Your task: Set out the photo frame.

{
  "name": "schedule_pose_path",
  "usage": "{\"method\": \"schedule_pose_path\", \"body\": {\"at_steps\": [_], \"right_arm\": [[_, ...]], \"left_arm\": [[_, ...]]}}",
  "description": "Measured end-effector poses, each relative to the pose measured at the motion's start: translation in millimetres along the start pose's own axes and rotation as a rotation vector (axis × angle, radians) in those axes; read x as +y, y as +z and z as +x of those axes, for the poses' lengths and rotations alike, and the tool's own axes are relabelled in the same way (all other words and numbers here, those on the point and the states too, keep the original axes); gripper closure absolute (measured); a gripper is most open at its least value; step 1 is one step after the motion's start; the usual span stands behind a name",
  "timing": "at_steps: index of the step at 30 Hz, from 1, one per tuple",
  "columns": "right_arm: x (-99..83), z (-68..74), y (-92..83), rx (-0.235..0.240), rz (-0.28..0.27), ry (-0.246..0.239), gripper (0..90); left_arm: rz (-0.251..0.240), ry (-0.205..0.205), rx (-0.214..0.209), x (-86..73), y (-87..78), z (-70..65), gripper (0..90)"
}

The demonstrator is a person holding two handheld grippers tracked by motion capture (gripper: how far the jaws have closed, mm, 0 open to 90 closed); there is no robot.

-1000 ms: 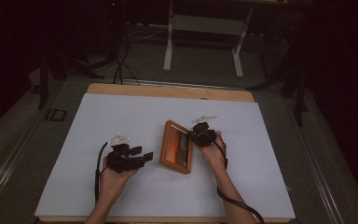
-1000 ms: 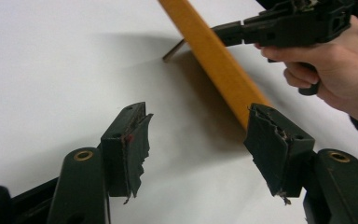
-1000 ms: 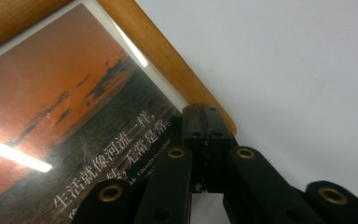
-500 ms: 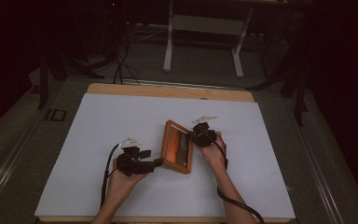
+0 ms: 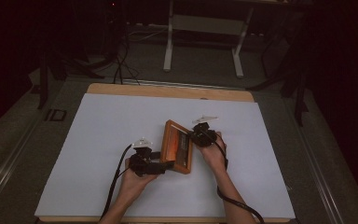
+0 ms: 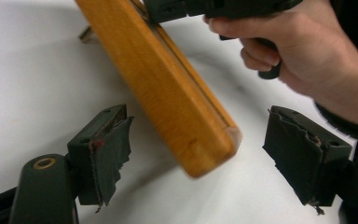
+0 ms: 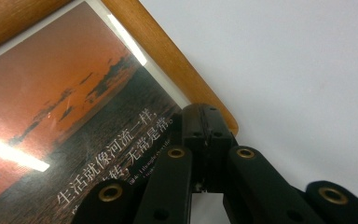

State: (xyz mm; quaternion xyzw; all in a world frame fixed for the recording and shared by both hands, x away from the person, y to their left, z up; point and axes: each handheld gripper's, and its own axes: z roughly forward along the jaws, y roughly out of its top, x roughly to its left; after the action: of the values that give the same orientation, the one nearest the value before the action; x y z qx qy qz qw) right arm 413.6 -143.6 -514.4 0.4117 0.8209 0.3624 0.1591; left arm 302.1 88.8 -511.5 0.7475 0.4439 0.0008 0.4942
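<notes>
white sheet covers the worktop (image 5: 98, 140). mid-worktop, a glossy sunset picture in a wooden frame (image 5: 177, 147) is pinched by the right tool (image 5: 196, 136); the left tool (image 6: 196, 156), just opened wide, straddles a rounded corner untouched.

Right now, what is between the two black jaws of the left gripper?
In the left gripper view, a corner of the wooden picture frame pokes into the gap of the left gripper. The black pads stand apart from it, with white table beneath.
</notes>
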Motion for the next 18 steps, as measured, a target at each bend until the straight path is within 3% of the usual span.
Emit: {"method": "schedule_pose_path", "body": {"at_steps": [8, 9, 10, 18], "right_arm": [[-0.4, -0.1, -0.1, 0.003, -0.003, 0.003, 90.0], [-0.9, -0.3, -0.1, 0.005, -0.007, 0.005, 89.9], [-1.0, -0.5, -0.1, 0.006, -0.009, 0.006, 89.9], [-2.0, -0.7, -0.2, 0.007, -0.015, -0.002, 89.9]], "left_arm": [[0.013, -0.023, 0.004, 4.0, 8.5, -1.7, 35.7], [0.012, -0.038, 0.011, 2.4, 8.7, 1.4, 44.0], [0.005, -0.05, 0.001, 2.3, 7.9, 2.8, 46.8], [0.005, -0.101, 0.005, 2.9, 8.1, 2.5, 51.2]]}}
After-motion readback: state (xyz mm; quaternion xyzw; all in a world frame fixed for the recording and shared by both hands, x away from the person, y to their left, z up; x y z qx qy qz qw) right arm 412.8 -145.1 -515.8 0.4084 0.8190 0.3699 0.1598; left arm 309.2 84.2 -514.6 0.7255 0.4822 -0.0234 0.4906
